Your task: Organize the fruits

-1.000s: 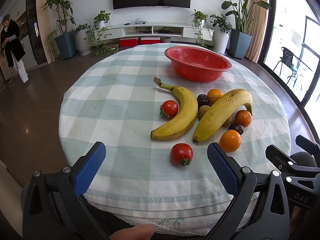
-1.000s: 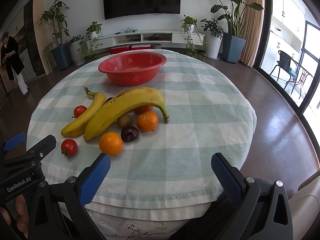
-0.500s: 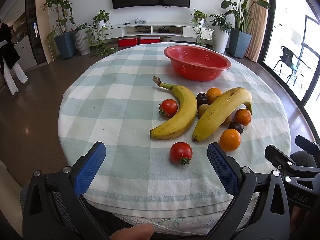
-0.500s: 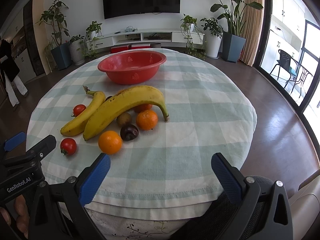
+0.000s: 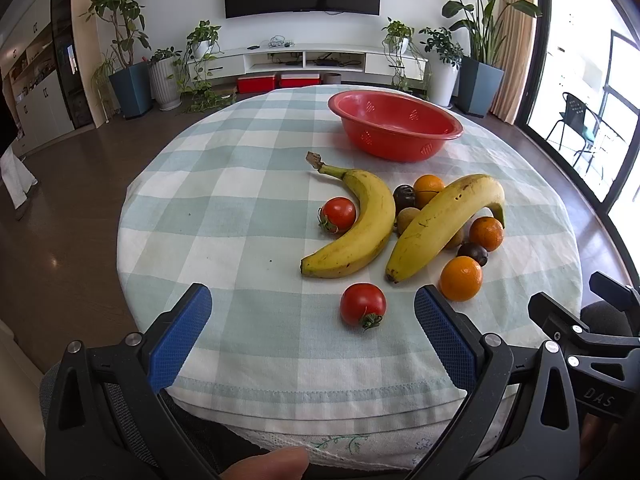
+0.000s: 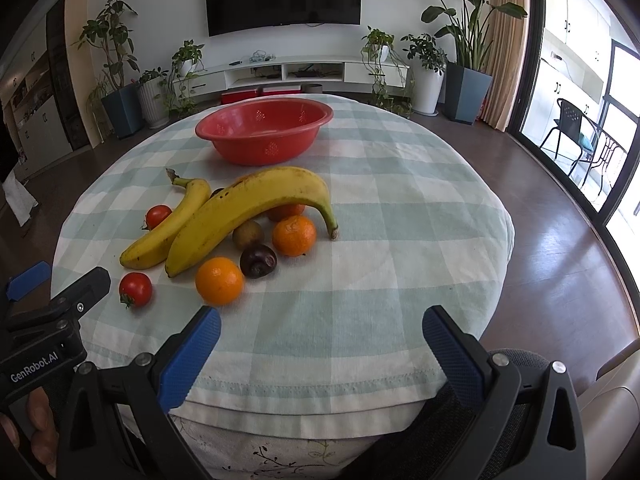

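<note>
Left gripper [image 5: 312, 336]: you hold it at the near edge of the counter [image 5: 240, 208]; its blue fingers [image 5: 180, 336] are spread wide and grip nothing.
Right gripper [image 6: 320, 348]: you hold it at the near edge too, to the right of the left one; its fingers [image 6: 190, 356] are spread wide and grip nothing.
Near tomato [image 5: 363, 305]: lies on the checked cloth just beyond the gap between your left fingers, apart from both.
Far tomato [image 5: 338, 214]: touches the inner curve of the left banana [image 5: 360, 224].
Right banana [image 5: 440, 220]: lies right of the left banana, its stalk end arching over the small fruit.
Near orange [image 5: 461, 278]: sits just right of the right banana's near tip.
Mid orange [image 5: 486, 233]: sits under the stalk end of the right banana.
Far orange [image 5: 428, 186]: sits between the two bananas, beside a dark fruit [image 5: 404, 196].
Second dark fruit [image 6: 258, 261]: lies between the near and mid oranges.
Brown fruit [image 6: 248, 234]: sits against the right banana, just beyond the second dark fruit.
Bowl [image 5: 394, 126]: red, perforated, upright at the far side of the counter, well apart from the fruit; no fruit shows in it.
</note>
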Available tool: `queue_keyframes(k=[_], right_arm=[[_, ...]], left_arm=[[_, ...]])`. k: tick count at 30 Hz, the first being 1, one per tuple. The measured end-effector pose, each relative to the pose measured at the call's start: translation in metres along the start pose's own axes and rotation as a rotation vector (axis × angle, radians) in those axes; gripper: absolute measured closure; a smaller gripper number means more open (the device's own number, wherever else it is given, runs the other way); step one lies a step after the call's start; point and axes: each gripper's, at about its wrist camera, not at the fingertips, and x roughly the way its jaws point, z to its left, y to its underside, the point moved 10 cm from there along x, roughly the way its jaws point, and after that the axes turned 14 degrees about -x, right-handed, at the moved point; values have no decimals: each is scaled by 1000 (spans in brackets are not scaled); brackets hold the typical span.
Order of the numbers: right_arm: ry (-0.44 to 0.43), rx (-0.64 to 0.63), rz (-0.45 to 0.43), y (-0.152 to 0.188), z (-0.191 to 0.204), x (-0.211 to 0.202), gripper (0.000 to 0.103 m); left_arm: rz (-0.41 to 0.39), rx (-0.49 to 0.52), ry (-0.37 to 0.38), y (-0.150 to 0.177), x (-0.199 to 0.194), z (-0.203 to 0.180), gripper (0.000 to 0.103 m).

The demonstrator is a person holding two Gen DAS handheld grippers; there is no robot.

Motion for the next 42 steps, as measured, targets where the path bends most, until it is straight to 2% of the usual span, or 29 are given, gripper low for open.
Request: queue_keyframes(k=[10,12,14,16,17,19,22,25,29,33,37,39,42], right_arm=[[-12,11,-4,1,-3,0,0],[-31,36,-28,-1,-5,-5,0],[-67,76,-76,-7,-9,-11,0],[-127,126,-162,-17,-14,-23,0],[-155,145,-208,-21,-16,-30,0],[-193,161,-273,-29,-18,-40,0],[-228,181,-294,-33,-19,-39,0],[-248,205,-253,-30,-20,-30,0],[-230,150,-212,-25,-15,-21,0],[-249,121,-198,-23,-9,-17,3],[-225,86,-189,-22,-9,-13,11],[-246,84,-184,-21,-7,-12,15],[-253,87,-190,-22,-8,-11,15]], left_arm=[[-7,-10,31,-1,2,-2,0],[-20,-14,83,-3,-1,2,0],[-36,-10,192,-11,-11,-1,0],[2,-4,323,-16,-15,-6,0],[24,1,332,-16,-15,-5,0],[50,77,274,-11,-14,0,0],[58,173,235,-8,-13,6,0],[90,236,242,-12,-9,7,0],[98,337,214,-28,0,1,0],[96,383,215,-52,14,-15,0],[100,471,227,-59,26,-39,2],[112,517,256,-52,26,-52,11],[128,592,290,-33,24,-62,18]])
